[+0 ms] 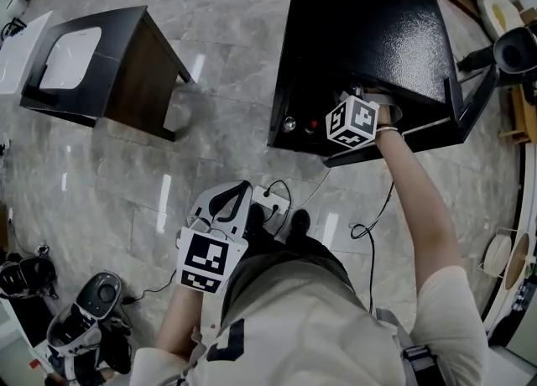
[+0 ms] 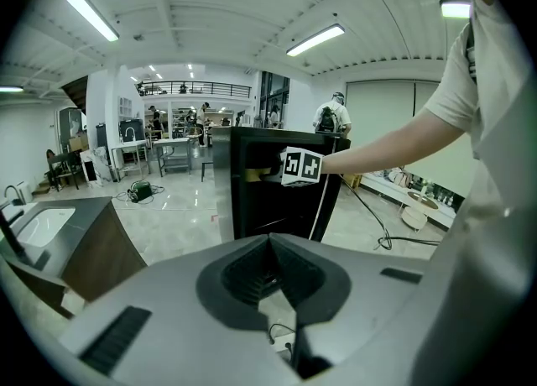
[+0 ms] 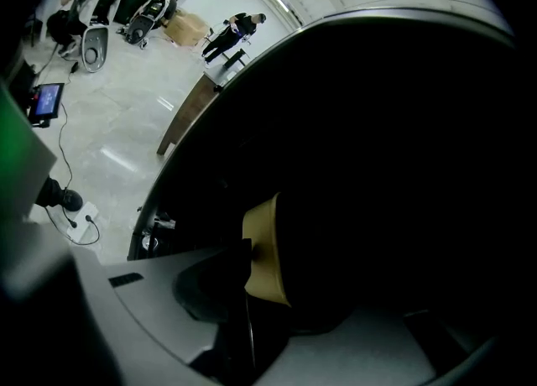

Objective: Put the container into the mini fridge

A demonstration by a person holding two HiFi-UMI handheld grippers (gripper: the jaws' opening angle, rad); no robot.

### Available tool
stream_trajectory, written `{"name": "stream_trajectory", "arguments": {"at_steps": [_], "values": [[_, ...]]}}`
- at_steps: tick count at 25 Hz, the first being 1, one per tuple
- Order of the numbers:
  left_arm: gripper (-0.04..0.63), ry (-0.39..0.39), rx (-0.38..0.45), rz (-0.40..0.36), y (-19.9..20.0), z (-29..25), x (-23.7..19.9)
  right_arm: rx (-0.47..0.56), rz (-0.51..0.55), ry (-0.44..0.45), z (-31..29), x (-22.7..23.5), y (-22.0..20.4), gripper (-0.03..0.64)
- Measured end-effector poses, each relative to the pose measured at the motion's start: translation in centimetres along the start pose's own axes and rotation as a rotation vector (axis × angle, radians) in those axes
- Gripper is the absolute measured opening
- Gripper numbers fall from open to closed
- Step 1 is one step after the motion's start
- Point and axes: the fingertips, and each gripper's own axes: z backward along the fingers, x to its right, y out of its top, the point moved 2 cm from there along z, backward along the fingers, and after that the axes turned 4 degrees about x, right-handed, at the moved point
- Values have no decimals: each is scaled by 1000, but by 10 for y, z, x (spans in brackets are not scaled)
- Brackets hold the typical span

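Jaws of the left gripper (image 1: 231,204), low at 7 o'clock, are pressed together on nothing, and up at 1 o'clock the right gripper (image 3: 243,275) pinches the yellow container (image 3: 267,242) inside the dark mini fridge (image 1: 369,32), so only letting go looks left.

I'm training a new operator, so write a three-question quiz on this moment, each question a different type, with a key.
1. Fill in, open or shut: the fingers of the left gripper are ____.
2. What does the right gripper hold at the fridge? A a container B a cup C nothing
3. True or false: the left gripper touches the fridge.
Key: 1 shut; 2 A; 3 false.
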Motion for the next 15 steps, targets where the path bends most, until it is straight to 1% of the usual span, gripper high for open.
{"name": "stream_trajectory", "arguments": {"at_steps": [7,15], "values": [[55,8,-5,8,-6,2,0,-17,-2,-8,-2,2,-7,110],[55,13,-2,7,-3,3,-1,-16,-5,-8,-4,5,-6,110]]}}
